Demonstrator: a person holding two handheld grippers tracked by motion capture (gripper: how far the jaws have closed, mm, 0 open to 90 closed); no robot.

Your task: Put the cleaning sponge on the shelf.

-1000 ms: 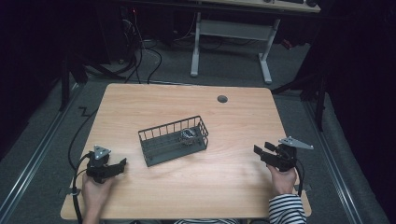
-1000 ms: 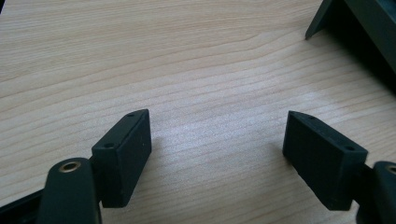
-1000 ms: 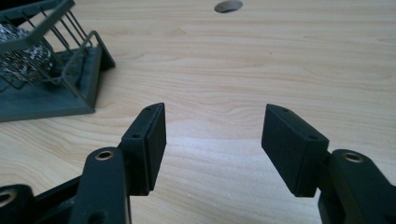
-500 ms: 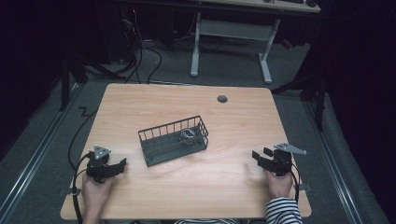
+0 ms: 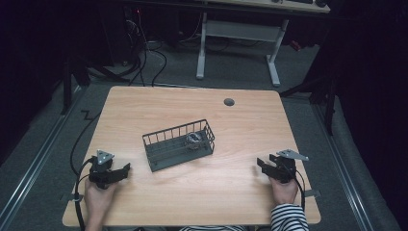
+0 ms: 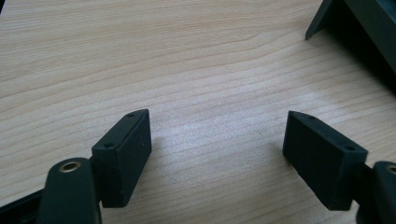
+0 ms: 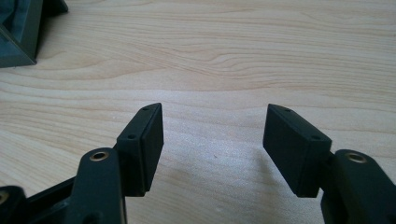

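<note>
A dark wire basket (image 5: 159,153) stands in the middle of the wooden table (image 5: 240,130), with a small metallic object (image 5: 192,140) inside near its right end. My left gripper (image 5: 126,169) rests low at the front left, open, with bare wood between its jaws (image 6: 217,140). A corner of the basket (image 6: 359,28) shows at the upper right of the left gripper view. My right gripper (image 5: 261,165) rests at the front right, open and holding nothing (image 7: 214,133). The basket's corner (image 7: 21,28) sits at the upper left of the right gripper view.
A round dark grommet (image 5: 229,102) is set in the table's far edge. Beyond the table stand a white desk frame (image 5: 238,33) and loose cables (image 5: 144,53) on the floor. A cable (image 5: 79,149) trails off the table's left edge.
My right gripper has come down and slightly inward toward the table's front; it stays open. The left gripper and the basket have not moved.
</note>
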